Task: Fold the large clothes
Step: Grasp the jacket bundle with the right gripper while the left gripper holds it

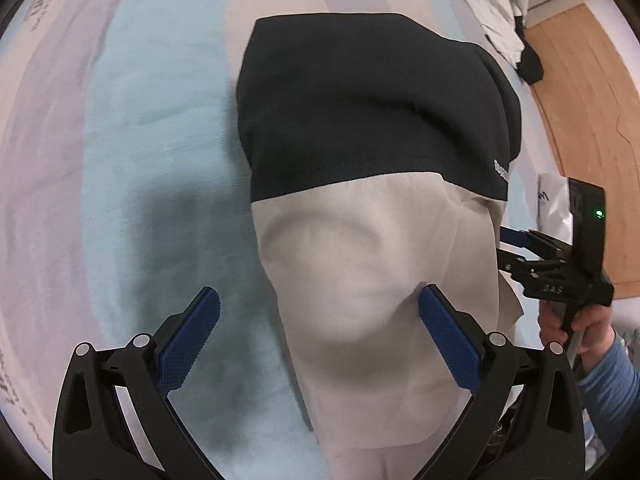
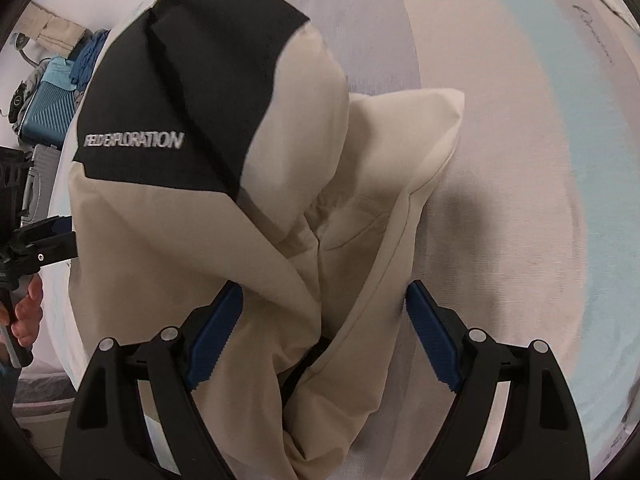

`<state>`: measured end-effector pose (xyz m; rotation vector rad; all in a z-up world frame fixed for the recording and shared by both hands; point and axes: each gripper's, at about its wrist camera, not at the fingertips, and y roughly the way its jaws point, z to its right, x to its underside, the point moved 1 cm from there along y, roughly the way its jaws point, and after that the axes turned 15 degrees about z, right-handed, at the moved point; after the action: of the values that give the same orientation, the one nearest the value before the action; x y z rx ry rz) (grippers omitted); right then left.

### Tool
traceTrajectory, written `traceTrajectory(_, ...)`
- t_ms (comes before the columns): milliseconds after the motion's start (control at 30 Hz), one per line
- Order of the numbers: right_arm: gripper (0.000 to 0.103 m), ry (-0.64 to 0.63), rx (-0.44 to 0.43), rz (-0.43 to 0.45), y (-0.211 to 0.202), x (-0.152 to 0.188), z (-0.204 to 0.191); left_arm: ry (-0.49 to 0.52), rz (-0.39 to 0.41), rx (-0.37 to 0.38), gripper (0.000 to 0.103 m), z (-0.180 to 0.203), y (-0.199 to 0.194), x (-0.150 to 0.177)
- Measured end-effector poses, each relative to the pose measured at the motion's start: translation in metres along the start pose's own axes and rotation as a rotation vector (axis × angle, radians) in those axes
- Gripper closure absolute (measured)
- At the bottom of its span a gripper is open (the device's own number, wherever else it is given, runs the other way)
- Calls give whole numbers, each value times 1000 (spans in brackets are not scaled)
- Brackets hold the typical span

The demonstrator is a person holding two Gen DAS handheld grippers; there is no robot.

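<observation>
A beige and black jacket (image 1: 360, 240) lies folded on a striped bed sheet (image 1: 140, 140). In the left wrist view my left gripper (image 1: 320, 336) is open, its blue pads (image 1: 188, 344) wide apart, with beige cloth lying between them. In the right wrist view the jacket (image 2: 260, 208) is bunched, with white lettering on its black panel. My right gripper (image 2: 320, 332) is open around a thick fold of beige cloth, the pads (image 2: 432, 332) not pressing it. The right gripper also shows at the right edge of the left wrist view (image 1: 516, 256), beside the jacket.
The sheet (image 2: 520, 160) spreads pale blue and lilac to the sides. A wooden floor (image 1: 580, 100) and a pile of light and dark clothes (image 1: 508, 28) lie at the far right. A blue suitcase (image 2: 44, 108) and clutter stand at the left in the right wrist view.
</observation>
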<state>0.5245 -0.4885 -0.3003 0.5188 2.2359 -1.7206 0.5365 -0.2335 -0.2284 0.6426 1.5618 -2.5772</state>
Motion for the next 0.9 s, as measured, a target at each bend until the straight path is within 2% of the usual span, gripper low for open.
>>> traceTrajectory(300, 18, 43, -4, -17, 16, -1, 16, -29, -8, 101, 5, -1, 23, 0)
traceTrajectory(433, 18, 38, 0, 9, 14, -1, 22, -60, -9, 130, 5, 0, 32, 5)
traceTrajectory(533, 18, 59, -94, 36, 12, 8, 27, -65, -5, 141, 5, 4, 36, 7)
traceTrajectory(667, 18, 33, -98, 47, 11, 23, 39, -64, -16, 161, 5, 8, 43, 11)
traceTrajectory(733, 18, 73, -139, 35, 12, 25, 42, -65, -19, 169, 5, 9, 47, 12)
traceTrajectory(900, 17, 57, -200, 42, 13, 21, 21, -75, -22, 194, 5, 9, 51, 15)
